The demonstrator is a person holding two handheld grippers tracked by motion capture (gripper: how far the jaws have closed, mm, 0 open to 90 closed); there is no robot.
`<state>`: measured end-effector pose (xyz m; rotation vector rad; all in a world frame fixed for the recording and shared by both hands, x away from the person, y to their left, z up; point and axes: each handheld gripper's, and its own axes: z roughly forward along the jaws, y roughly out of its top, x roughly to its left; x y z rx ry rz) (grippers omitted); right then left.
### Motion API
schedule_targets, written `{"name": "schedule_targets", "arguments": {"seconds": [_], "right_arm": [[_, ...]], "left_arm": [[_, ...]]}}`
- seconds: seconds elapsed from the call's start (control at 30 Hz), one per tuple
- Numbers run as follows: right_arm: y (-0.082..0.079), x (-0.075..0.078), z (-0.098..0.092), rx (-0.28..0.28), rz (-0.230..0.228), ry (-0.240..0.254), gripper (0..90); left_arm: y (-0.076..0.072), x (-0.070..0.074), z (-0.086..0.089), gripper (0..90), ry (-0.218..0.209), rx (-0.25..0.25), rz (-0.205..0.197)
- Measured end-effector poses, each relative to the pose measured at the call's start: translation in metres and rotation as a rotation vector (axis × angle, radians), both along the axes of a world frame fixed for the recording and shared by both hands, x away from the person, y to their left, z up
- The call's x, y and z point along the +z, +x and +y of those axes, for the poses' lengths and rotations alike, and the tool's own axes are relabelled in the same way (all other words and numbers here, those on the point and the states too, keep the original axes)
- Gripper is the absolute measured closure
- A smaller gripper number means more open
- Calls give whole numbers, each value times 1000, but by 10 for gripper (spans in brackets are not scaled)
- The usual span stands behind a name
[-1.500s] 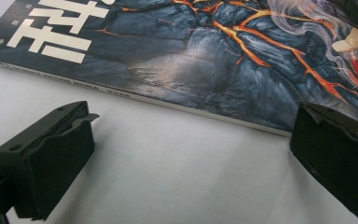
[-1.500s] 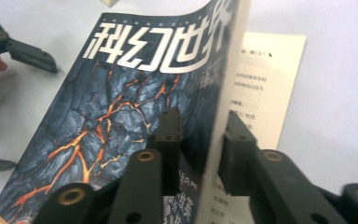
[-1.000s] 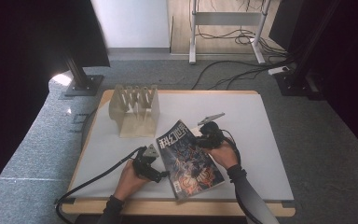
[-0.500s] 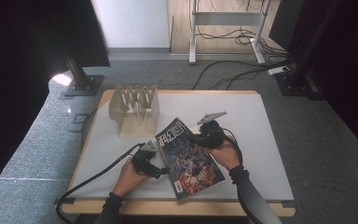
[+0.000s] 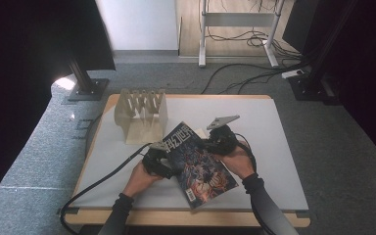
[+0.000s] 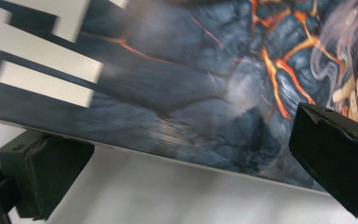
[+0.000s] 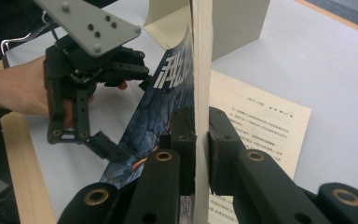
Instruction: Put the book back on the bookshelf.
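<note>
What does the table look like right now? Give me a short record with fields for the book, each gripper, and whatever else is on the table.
book: dark lava-pattern cover with white characters, book raised off the table on its right side
right gripper: right gripper shut on the book's edge, pages between its pads
left gripper: left gripper at the book's left edge, jaws open astride that edge, pads not pressing
rack: pale wooden slotted rack behind the book, standing apart
sheet: printed sheet flat on the table under the lifted book
</note>
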<state>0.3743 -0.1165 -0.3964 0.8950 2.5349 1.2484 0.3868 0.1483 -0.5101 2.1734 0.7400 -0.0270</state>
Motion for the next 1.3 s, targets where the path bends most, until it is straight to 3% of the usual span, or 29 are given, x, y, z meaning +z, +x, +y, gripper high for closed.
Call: {"name": "schedule_targets", "arguments": {"seconds": [0.33, 0.63, 0.8, 0.93, 1.07, 1.2, 1.3], "right_arm": [[1, 7, -10, 0, -10, 46, 812], [3, 8, -14, -12, -30, 56, 810], [1, 13, -21, -8, -47, 87, 809], [0, 15, -23, -6, -56, 90, 808], [-1, 16, -23, 8, -58, 109, 811], [-2, 18, -19, 22, -71, 92, 811], [-2, 19, -21, 13, -67, 85, 811]], "left_arm": [[-3, 31, 3, 19, -19, 13, -78], [-1, 60, -2, 42, -23, 33, -127], [5, 71, 0, 167, -47, 61, -129], [6, 74, -1, 268, -17, 76, -132], [4, 74, -6, 378, 19, 55, -119], [1, 79, -6, 514, 19, 44, -130], [0, 84, -4, 565, 7, 36, -125]]}}
